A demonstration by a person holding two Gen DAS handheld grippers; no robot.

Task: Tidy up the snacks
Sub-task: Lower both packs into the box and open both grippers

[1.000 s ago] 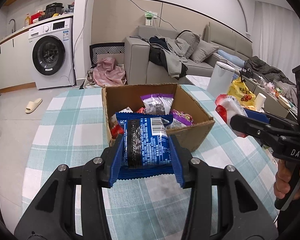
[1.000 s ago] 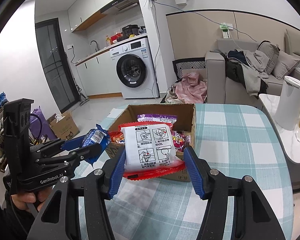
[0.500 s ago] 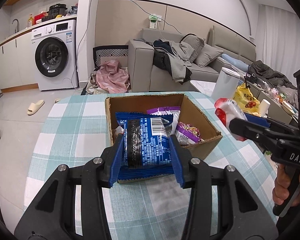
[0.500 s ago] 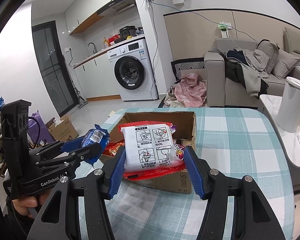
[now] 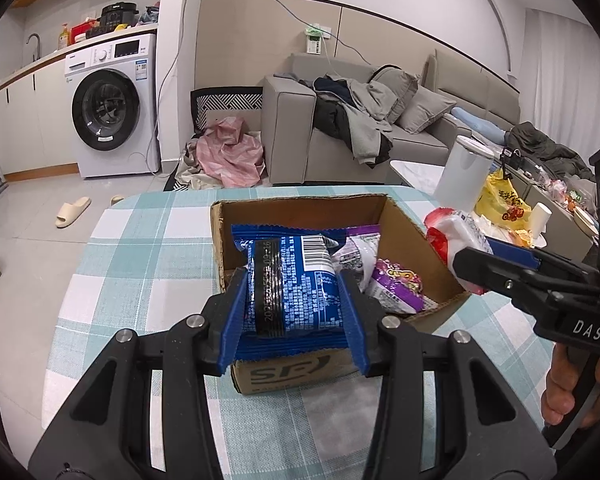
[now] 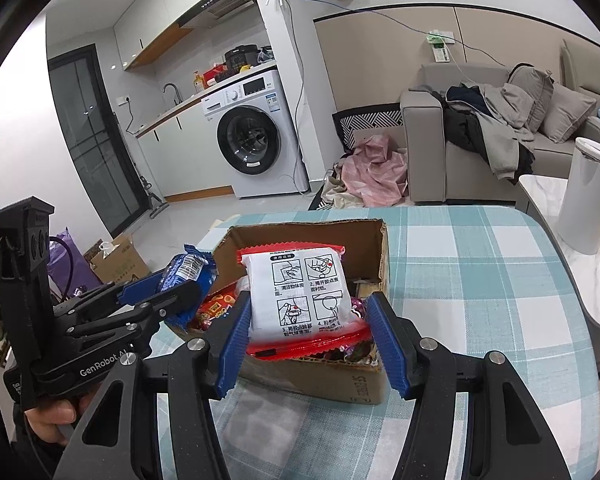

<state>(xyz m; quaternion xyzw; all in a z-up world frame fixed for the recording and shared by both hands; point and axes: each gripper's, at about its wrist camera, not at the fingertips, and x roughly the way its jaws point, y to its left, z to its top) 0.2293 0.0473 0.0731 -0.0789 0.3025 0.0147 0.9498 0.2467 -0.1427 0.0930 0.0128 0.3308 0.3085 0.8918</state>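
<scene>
Checked teal-and-white tablecloth [image 5: 148, 240] covers the table; a washing machine and a grey sofa are seen in the far background.

Open cardboard box [image 5: 300, 208] sits mid-table, already partly filled with snack packs, a purple one [image 5: 396, 280] among them.

Left gripper [image 5: 290, 300]: jaws pressed onto the two sides of a blue snack pack [image 5: 296, 276]. The pack is held flat, long axis running away from the tool toward the far wall of the box. It is carried over the near-left part of the box opening, near wall just under the fingertips.

Right gripper [image 6: 308, 320]: jaws pinching a white pack with red edges [image 6: 300, 292], printed instruction panels facing up, long axis also pointing away. It is positioned over the near-right part of the same box.

Key relation: box interior lies straight ahead and below both tools, so release is judged to need only a short drop. Neither hand is clearly nearer. The two packs are held side by side, apart; whether both fit flat on top of the existing contents cannot be told. Collision between the two tools over the box is the likely risk.
</scene>
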